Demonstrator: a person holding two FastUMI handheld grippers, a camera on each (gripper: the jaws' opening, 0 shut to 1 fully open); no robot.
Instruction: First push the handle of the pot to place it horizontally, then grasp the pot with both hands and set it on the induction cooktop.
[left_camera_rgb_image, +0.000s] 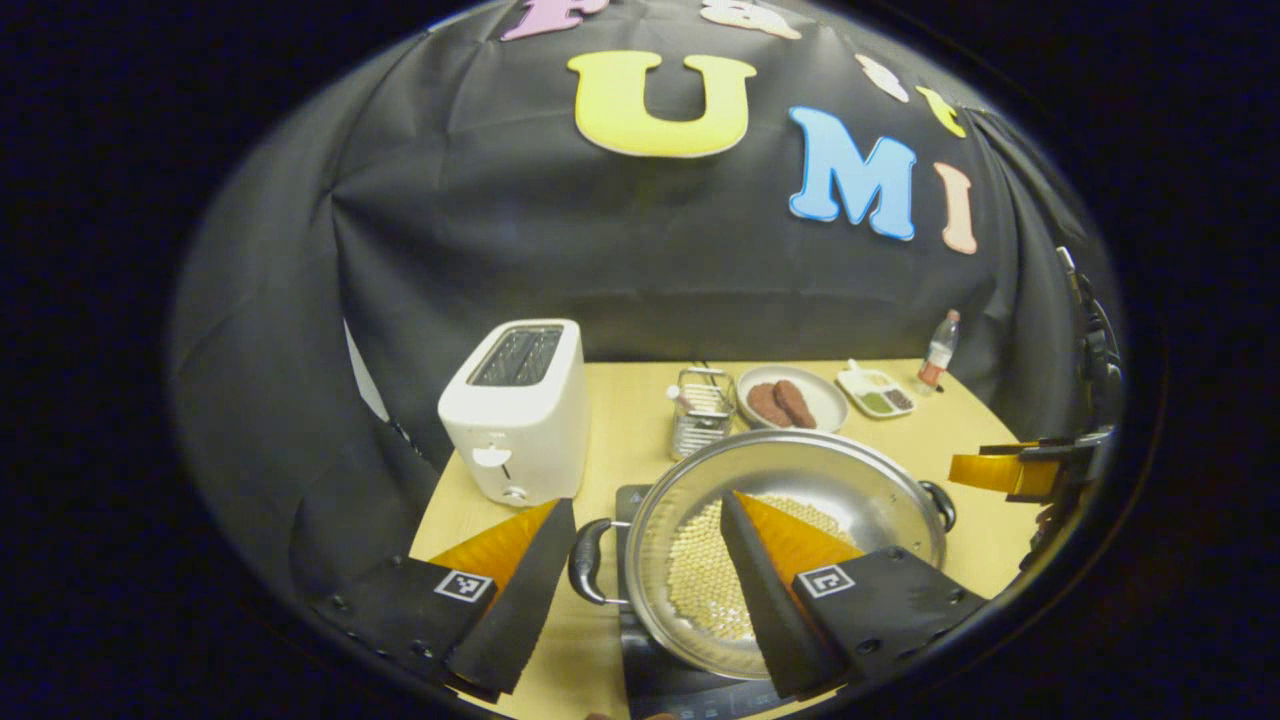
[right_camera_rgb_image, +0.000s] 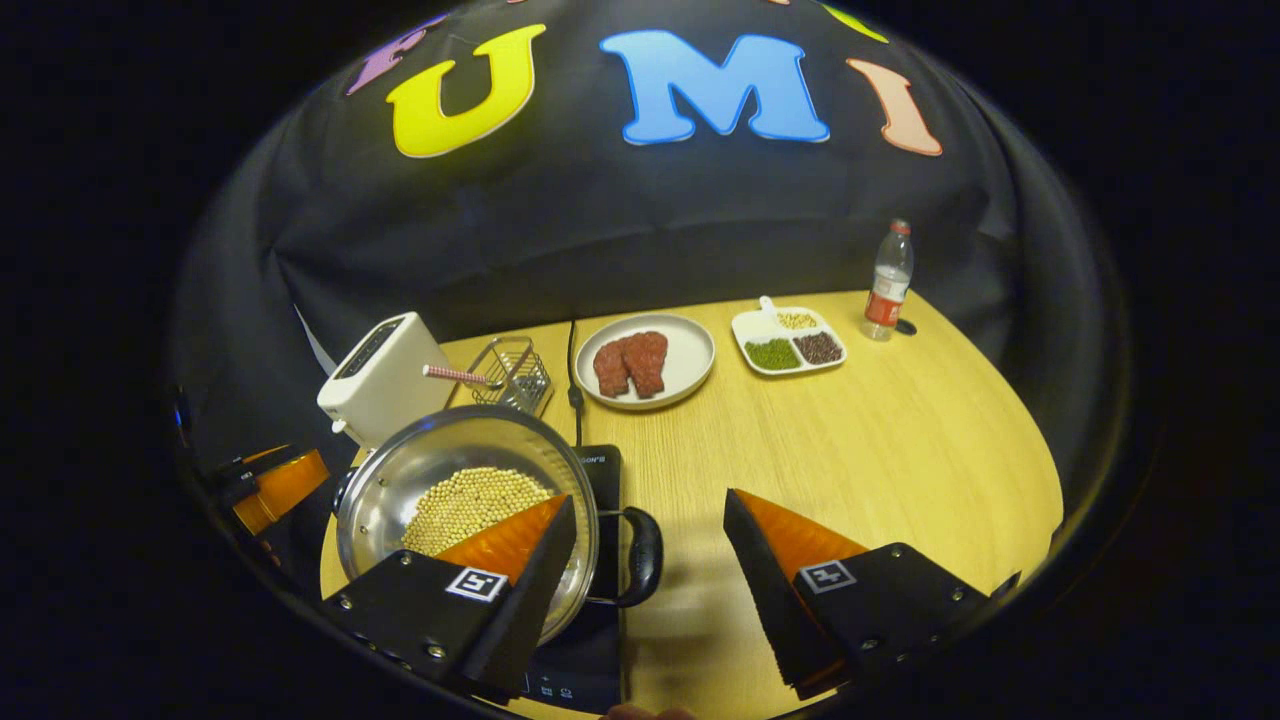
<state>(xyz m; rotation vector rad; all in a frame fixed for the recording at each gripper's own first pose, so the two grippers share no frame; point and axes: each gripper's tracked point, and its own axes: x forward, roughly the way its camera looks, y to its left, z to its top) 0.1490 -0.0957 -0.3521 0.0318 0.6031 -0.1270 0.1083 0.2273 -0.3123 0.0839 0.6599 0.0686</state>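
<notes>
The pot (right_camera_rgb_image: 465, 505) already sits on the induction cooktop (right_camera_rgb_image: 600, 470) with both handles level, and both grippers' jaws stand apart around them, so little seems left.

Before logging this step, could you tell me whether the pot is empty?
Not empty: pale round beans cover the bottom of the steel pot.

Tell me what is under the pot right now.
The pot sits on the black cooktop, whose edges and front panel show around it. The cooktop's middle is covered by the pot, which holds yellow beans.
</notes>
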